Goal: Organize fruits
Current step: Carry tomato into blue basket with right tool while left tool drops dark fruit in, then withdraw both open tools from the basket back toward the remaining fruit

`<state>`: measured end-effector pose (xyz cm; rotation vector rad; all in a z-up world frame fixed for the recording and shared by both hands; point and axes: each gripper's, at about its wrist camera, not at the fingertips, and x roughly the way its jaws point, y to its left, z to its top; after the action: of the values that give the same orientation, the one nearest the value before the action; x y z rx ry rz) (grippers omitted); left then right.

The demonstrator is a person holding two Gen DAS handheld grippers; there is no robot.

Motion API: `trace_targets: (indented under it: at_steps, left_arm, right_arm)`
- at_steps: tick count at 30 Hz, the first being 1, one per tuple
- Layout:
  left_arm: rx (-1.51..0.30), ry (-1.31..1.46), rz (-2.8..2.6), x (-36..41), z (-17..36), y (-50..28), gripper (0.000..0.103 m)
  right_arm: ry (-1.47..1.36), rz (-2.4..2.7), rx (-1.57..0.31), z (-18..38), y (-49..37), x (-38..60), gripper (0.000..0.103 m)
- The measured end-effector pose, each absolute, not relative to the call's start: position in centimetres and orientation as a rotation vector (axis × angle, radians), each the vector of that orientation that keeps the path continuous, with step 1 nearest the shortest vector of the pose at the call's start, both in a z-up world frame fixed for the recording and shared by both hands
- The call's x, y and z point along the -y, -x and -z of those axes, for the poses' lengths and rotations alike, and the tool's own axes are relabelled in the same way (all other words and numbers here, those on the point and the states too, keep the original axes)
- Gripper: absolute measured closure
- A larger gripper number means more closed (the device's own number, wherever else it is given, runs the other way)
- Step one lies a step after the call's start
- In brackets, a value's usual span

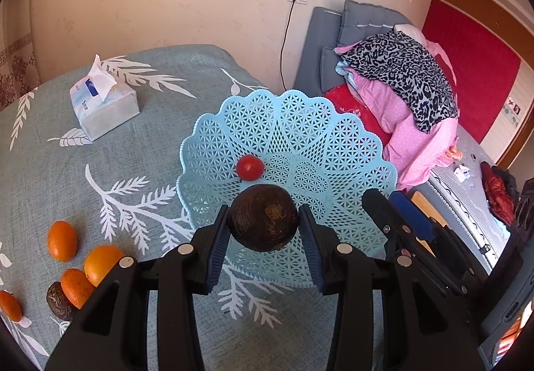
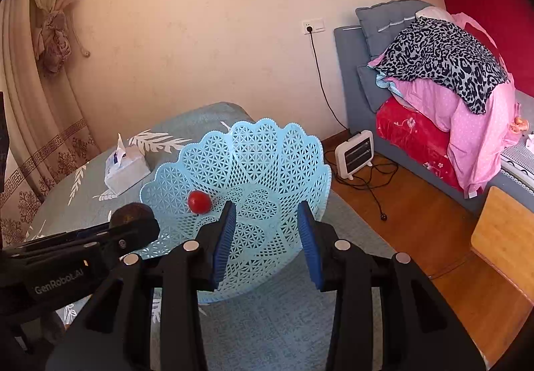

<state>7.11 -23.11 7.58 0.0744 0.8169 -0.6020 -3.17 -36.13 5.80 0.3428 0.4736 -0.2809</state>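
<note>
- Where the table point(image 1: 140, 157) spread under both cameras, it wore a grey-green cloth printed with white leaf sprays, and it carried everything else described here.
- The light blue lattice basket point(image 1: 333, 137) stood on the right part of that cloth, its scalloped rim fanning upward; in the right wrist view the same basket point(image 2: 267, 150) sat near the table's edge, with wooden floor beyond it.
- The left gripper point(image 1: 265, 225) was held over the near side of the basket, its two blue-padded fingers pinching a dark brown round fruit point(image 1: 263, 217) from left and right, the fruit lifted clear of the lattice.
- The right gripper point(image 2: 267, 230) hovered just in front of the basket with its fingers spread apart and nothing between them; the left gripper and the top of its dark fruit point(image 2: 131, 212) showed at the left of that view.
- A tissue box point(image 1: 103, 104) lay on the far left of the cloth, well apart from the basket, a tissue sticking up from it.
- Four orange fruits point(image 1: 101, 262) clustered on the near left corner of the table, one more dark brown fruit point(image 1: 58, 301) touching them.
- A small red tomato point(image 1: 249, 167) rested inside the basket, near the centre and just beyond the held fruit.
</note>
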Motion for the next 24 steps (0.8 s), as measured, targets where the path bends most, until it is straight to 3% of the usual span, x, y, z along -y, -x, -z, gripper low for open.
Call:
trace_targets:
  at_steps: [3,6,10,13,19,24]
  left_arm:
    - [-0.800,-0.075,0.581,22.9,-7.7,-7.0,0.041]
    - [-0.783,-0.073,0.559,22.4,-7.9,-7.1,0.030]
    - [-0.743,-0.073,0.525,21.6,-8.5,-6.8,0.023]
    - [-0.686,-0.082,0.492,20.9,-9.1,-6.4,0.011]
    - [-0.621,-0.113,0.443,19.6,-10.0,-5.5,0.006]
    - [-0.628,-0.073,0.404,17.7,-10.4,-5.4,0.005]
  right_arm:
    - [-0.357,0.280,-0.466,-5.8,3.3,36.3,0.060]
    - [-0.361,0.285,-0.451,-6.0,3.7,36.5,0.056]
    - [-0.330,0.290,-0.441,-6.2,3.8,35.9,0.050]
    - [-0.314,0.295,-0.429,-6.4,4.0,35.7,0.044]
    - [-0.296,0.291,-0.422,-6.4,4.0,35.4,0.043]
    - [-0.267,0.289,-0.401,-6.6,4.2,34.9,0.035]
